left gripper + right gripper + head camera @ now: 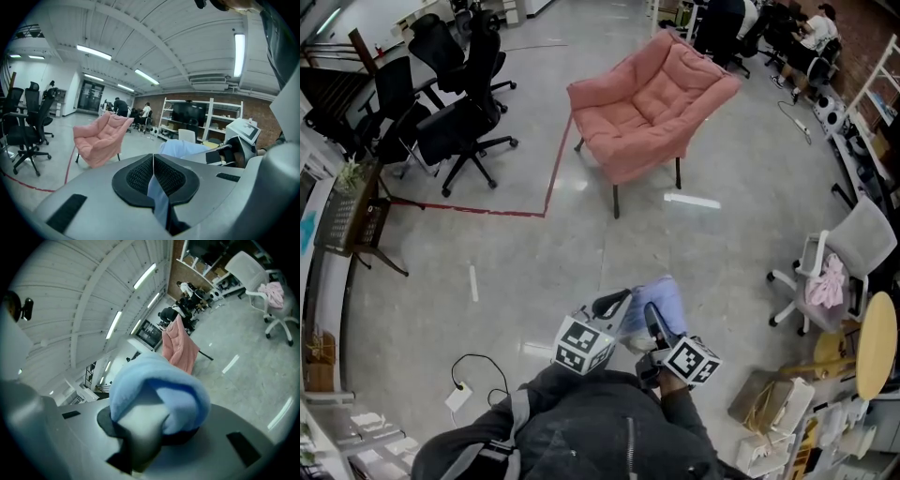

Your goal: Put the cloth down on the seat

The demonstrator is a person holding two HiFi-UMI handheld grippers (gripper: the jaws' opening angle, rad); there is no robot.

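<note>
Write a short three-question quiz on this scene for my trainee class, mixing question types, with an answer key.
1. True or false: the blue cloth already lies on the pink armchair.
2. How many claws grip the blue cloth? A none; B one; C two.
3. What hangs on the white office chair at the head view's right?
Key:
1. False: it is held above the floor, apart from the armchair.
2. C: the left claw and the right claw are both shut on it.
3. A pink garment.
</note>
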